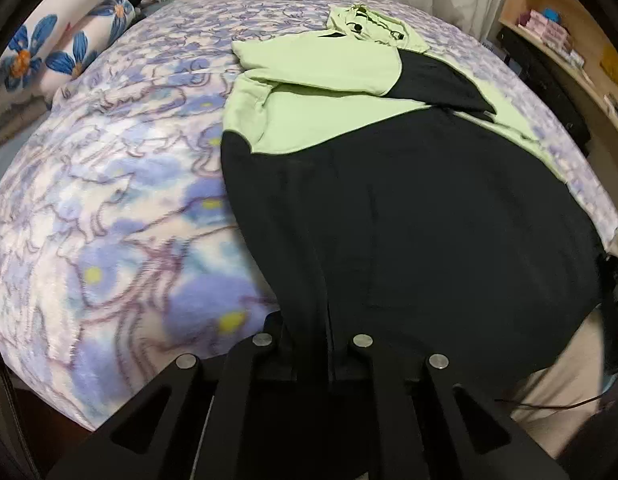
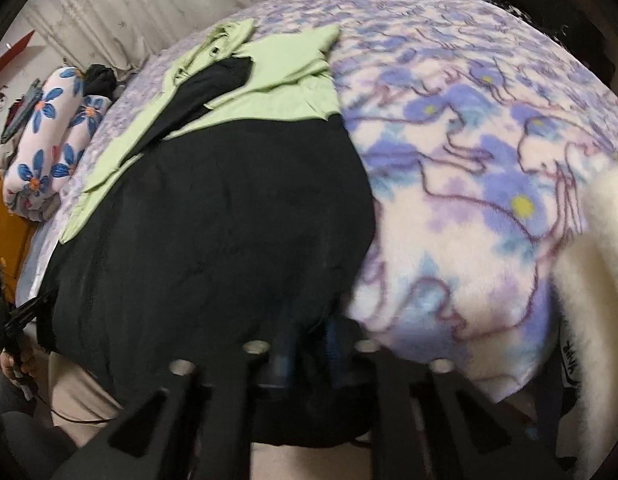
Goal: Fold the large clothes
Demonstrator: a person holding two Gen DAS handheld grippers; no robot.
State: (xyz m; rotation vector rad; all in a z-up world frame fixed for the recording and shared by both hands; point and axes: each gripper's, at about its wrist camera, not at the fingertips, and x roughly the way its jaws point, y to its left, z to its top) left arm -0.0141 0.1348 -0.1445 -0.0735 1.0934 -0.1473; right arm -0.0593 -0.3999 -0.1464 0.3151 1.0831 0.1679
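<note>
- Nearest the lens: left gripper [image 1: 309,344], clenched on the black hem of the hoodie [image 1: 389,208], at the hoodie's near-left corner.
- Same at the near-right corner: right gripper [image 2: 309,344], fingers pinched into bunched black cloth; blurred there, but cloth clearly sits between them.
- Both corners held at once, probably to lift the hem evenly and carry it toward the hood for a bottom-to-top fold.
- Spread lengthwise on the floral blanket [image 1: 109,208], hood farthest away; green upper half, black lower half.
- Both sleeves already crossed over the chest, one green, one black-ended, narrowing the hoodie to a rectangle before the final fold.
- Beyond the hoodie's far-left side: flowered pillows [image 1: 49,48] against the curtain, well apart.
- Off the hoodie's right edge: wooden shelf [image 1: 557,40], well apart.
</note>
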